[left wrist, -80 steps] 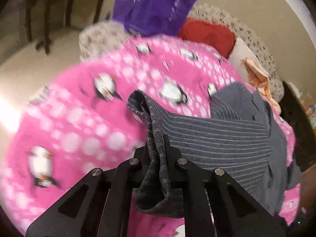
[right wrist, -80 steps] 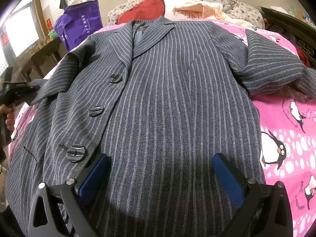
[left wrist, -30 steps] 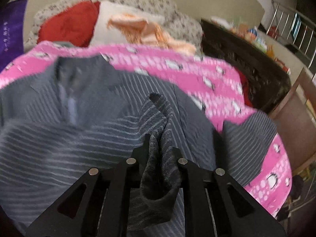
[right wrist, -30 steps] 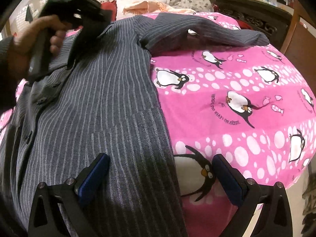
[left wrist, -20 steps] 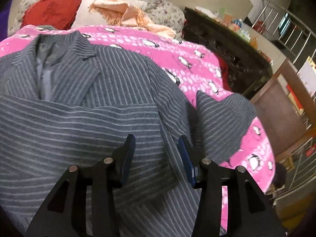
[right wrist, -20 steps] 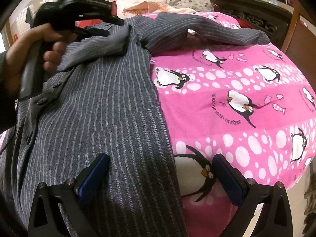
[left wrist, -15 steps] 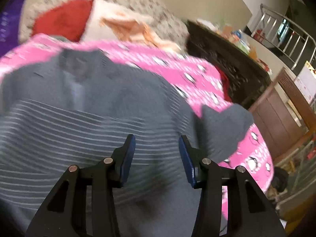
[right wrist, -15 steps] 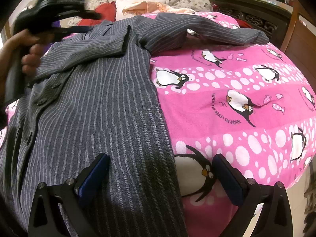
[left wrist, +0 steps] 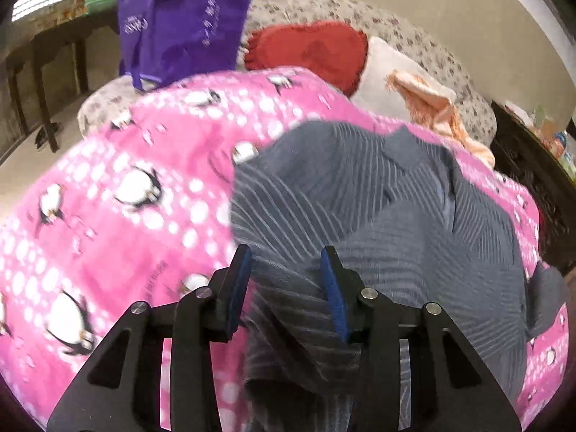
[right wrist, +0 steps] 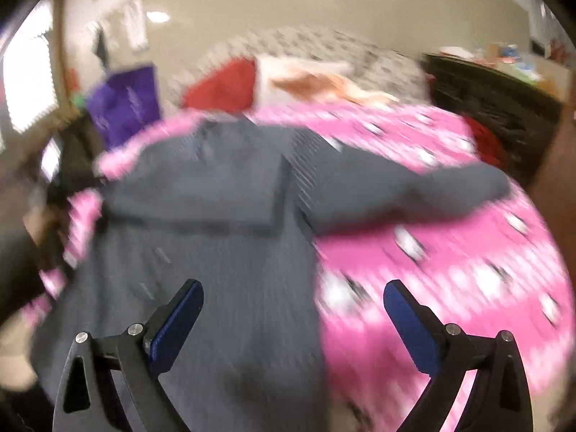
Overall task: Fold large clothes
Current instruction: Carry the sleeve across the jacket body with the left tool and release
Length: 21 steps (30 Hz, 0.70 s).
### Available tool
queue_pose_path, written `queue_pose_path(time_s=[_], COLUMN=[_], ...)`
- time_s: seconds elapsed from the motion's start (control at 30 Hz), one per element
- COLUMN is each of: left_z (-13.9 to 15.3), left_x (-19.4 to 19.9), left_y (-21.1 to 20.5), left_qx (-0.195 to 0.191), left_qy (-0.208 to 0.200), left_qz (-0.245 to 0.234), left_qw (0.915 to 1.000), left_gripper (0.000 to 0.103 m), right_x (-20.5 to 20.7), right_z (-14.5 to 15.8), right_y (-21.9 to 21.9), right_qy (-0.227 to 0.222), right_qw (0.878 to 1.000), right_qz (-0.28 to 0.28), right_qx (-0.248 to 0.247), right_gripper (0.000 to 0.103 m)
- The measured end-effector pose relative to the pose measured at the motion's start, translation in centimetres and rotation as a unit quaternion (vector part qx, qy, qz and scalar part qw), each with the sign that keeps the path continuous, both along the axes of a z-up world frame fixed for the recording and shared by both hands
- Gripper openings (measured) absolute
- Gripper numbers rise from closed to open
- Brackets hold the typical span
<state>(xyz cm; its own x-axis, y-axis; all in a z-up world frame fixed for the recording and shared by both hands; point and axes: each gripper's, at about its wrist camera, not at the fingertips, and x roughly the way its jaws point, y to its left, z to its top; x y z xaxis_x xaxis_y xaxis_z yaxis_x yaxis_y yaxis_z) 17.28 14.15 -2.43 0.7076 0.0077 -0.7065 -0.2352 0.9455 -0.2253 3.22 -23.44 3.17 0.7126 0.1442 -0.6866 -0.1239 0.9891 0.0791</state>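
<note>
Pink penguin-print bedding (left wrist: 108, 216) covers the bed under both cameras. Between the left gripper (left wrist: 286, 262) and its parted blue pads (left wrist: 240, 280) runs a fold of the grey striped coat (left wrist: 360, 223), and the pads do not appear to pinch it — the jaws stand released. The right gripper (right wrist: 293, 300) is spread wide above the coat's lower body, holding nothing; its view is heavily blurred. Outward, the coat lies spread on the bedding, one sleeve (right wrist: 414, 194) reaching toward three o'clock. At twelve o'clock sit a red cushion (left wrist: 309, 50) and a pale pillow (left wrist: 392, 72); toward eleven, a purple bag (left wrist: 180, 18) — beside a dark table (left wrist: 43, 57).
</note>
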Motion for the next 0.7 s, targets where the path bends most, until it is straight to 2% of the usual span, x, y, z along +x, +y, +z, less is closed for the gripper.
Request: queue_pose_path(time_s=[0.03, 0.1, 0.2, 0.27, 0.33, 0.37, 0.43, 0.47, 0.5, 0.57, 0.6, 0.63, 0.7], left_z=[-0.5, -1.9, -3.0, -3.5, -3.9, -3.8, -3.8, -3.9, -4.0, -4.1, -4.2, -4.3, -4.3], left_x=[0.0, 0.3, -0.1, -0.2, -0.1, -0.1, 0.0, 0.0, 0.1, 0.2, 0.3, 0.4, 0.4], left_y=[-0.2, -0.7, -0.2, 0.0, 0.4, 0.5, 0.5, 0.5, 0.4, 0.1, -0.1, -0.3, -0.7], left_qx=[0.003, 0.001, -0.005, -0.007, -0.017, -0.02, -0.02, -0.02, -0.019, -0.013, -0.011, -0.007, 0.006], left_qy=[0.005, 0.022, 0.024, 0.028, 0.031, 0.029, 0.028, 0.028, 0.027, 0.024, 0.024, 0.025, 0.027], left_qz=[-0.001, 0.006, 0.023, 0.029, 0.027, 0.026, 0.021, 0.019, 0.016, 0.013, 0.012, 0.012, 0.011], left_qw=[1.0, 0.9997, 0.9994, 0.9992, 0.999, 0.9991, 0.9992, 0.9992, 0.9993, 0.9995, 0.9996, 0.9996, 0.9995], left_gripper=[0.039, 0.039, 0.042, 0.048, 0.048, 0.048, 0.05, 0.052, 0.055, 0.061, 0.065, 0.066, 0.068], right_x=[1.2, 4.6, 9.8, 12.8, 14.9, 15.7, 16.5, 16.4, 16.3, 16.4, 16.5, 16.4, 16.0], right_z=[0.2, -0.1, -2.0, -4.1, -6.6, -8.0, -10.0, -10.1, -10.0, -9.9, -10.0, -9.8, -8.4], right_y=[0.1, 0.9, 4.1, 6.6, 7.9, 8.0, 6.7, 5.5, 4.4, 2.5, 1.3, 1.3, 2.5], right_qy=[-0.006, -0.013, 0.007, 0.027, 0.055, 0.071, 0.09, 0.085, 0.084, 0.093, 0.104, 0.106, 0.084], right_qw=[1.0, 0.998, 0.997, 0.995, 0.992, 0.992, 0.991, 0.993, 0.994, 0.993, 0.994, 0.993, 0.995], right_qz=[0.012, 0.044, 0.075, 0.097, 0.111, 0.101, 0.076, 0.065, 0.037, -0.008, -0.019, -0.018, -0.011], right_qx=[0.019, 0.051, 0.017, 0.001, -0.022, -0.04, -0.058, -0.048, -0.059, -0.067, -0.039, -0.037, -0.048], right_gripper=[0.078, 0.054, 0.044, 0.042, 0.036, 0.036, 0.027, 0.024, 0.018, 0.019, 0.019, 0.019, 0.02])
